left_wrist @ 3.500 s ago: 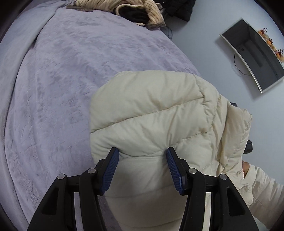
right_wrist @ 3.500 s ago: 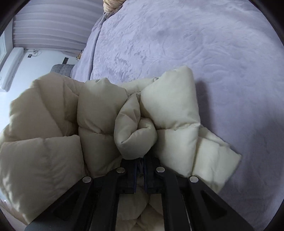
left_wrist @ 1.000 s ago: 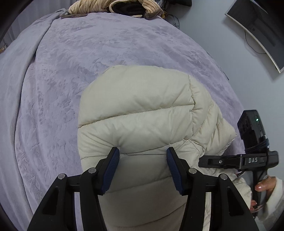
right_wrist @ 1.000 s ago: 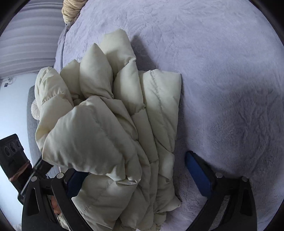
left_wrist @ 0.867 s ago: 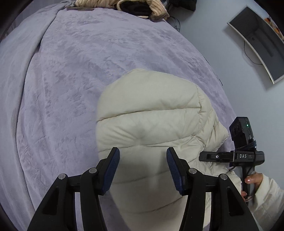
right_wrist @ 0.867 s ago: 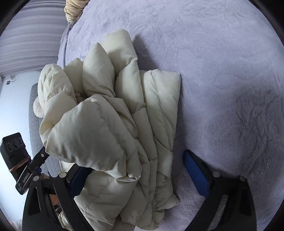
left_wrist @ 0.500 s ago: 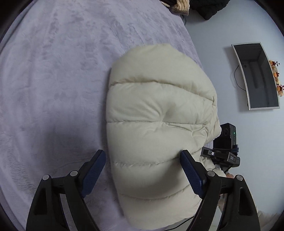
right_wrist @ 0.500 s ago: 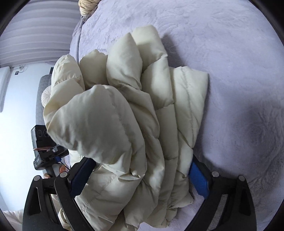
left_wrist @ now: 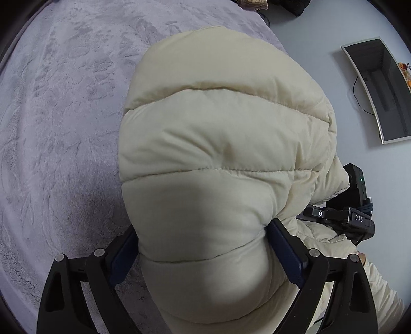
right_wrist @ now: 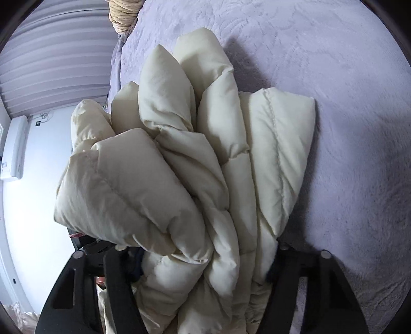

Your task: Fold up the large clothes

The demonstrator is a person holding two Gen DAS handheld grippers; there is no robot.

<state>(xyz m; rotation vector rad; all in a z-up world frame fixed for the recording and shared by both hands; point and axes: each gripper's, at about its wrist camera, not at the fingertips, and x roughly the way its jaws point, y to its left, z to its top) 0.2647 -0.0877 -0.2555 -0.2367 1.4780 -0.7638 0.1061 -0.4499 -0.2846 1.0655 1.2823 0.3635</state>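
A cream puffer jacket (left_wrist: 221, 144) lies folded in a thick bundle on the lilac bedspread (left_wrist: 59, 108). My left gripper (left_wrist: 205, 246) has its jaws wide apart and straddles the near end of the bundle, pads against its sides. In the right wrist view the jacket's stacked folds (right_wrist: 195, 179) fill the centre. My right gripper (right_wrist: 203, 267) is also wide apart around the folded stack, its pads mostly hidden by fabric. The right gripper's body shows in the left wrist view (left_wrist: 344, 215) at the right.
A heap of knitted clothes (left_wrist: 253, 3) lies at the far end of the bed, also seen as a beige knit (right_wrist: 120, 12) in the right wrist view. A wall television (left_wrist: 377, 87) hangs on the right. Curtains (right_wrist: 51, 51) are at the left.
The right gripper let go of the fold it pinched and opened wide. Both grippers then opened wider and pushed forward so the folded jacket now sits between their jaws.
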